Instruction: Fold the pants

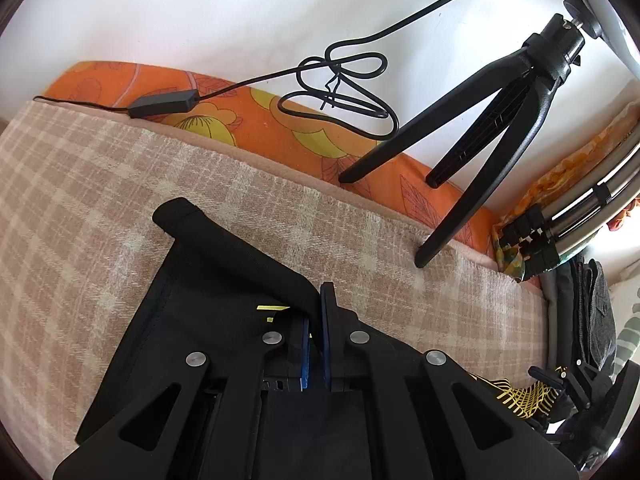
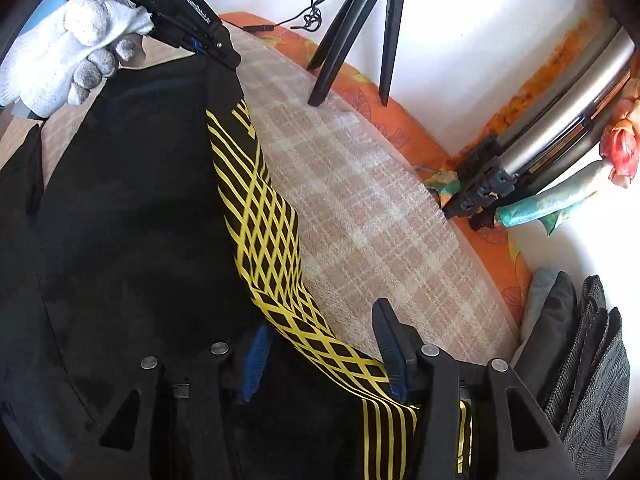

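Black pants (image 1: 224,264) in left tongs (image 1: 316,320)

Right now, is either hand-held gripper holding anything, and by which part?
The left hand-held gripper is shut on a black fabric edge of the pants. The right hand-held gripper is open, its fingers either side of the yellow-patterned stripe, holding nothing.

You've got a checked beige blanket (image 1: 120,184) spread over an orange floral sheet (image 1: 256,120). A small black tripod (image 1: 496,120) stands at the blanket's far edge, with a looped black cable (image 1: 344,80) beside it. Folded dark clothes (image 2: 588,356) are stacked on your right.
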A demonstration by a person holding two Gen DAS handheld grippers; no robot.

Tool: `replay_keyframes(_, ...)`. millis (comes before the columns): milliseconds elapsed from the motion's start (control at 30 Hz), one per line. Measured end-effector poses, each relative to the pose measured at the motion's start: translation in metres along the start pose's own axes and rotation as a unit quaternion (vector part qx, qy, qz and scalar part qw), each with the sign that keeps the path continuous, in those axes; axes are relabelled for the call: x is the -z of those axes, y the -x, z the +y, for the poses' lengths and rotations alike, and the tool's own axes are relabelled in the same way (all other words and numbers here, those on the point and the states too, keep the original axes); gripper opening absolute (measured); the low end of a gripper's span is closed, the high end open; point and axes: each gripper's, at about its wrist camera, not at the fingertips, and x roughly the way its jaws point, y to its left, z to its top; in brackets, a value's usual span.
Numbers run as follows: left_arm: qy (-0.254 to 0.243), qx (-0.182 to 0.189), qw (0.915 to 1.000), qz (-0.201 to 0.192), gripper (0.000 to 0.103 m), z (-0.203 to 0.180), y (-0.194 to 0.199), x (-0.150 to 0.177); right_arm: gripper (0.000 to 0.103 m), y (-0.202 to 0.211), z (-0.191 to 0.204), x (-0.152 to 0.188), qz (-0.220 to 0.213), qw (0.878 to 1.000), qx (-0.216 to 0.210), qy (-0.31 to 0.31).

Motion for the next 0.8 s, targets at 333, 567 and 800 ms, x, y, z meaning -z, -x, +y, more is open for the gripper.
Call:
replay_keyframes(333, -0.038, 0.005, 0.9986, -0.036, 0.001, -0.002, 0.063, 0.018, 0.002, 0.06, 0.02, 0.009, -0.041, 0.998, 0.035, -0.01)
replay_keyframes(567, -0.022, 0.019, 0.9965, -0.079, 0.001, 0.018, 0.135, 0.059, 0.001, 0.118, 0.058, 0.009, -0.069, 0.997, 0.038, -0.001)
replay_keyframes(800, -0.017, 0.011, 0.9939, -0.109, 0.001, 0.04, 0.196, 0.123, 0.001, 0.161, 0.111, 0.025, -0.08, 0.996, 0.031, 0.015)
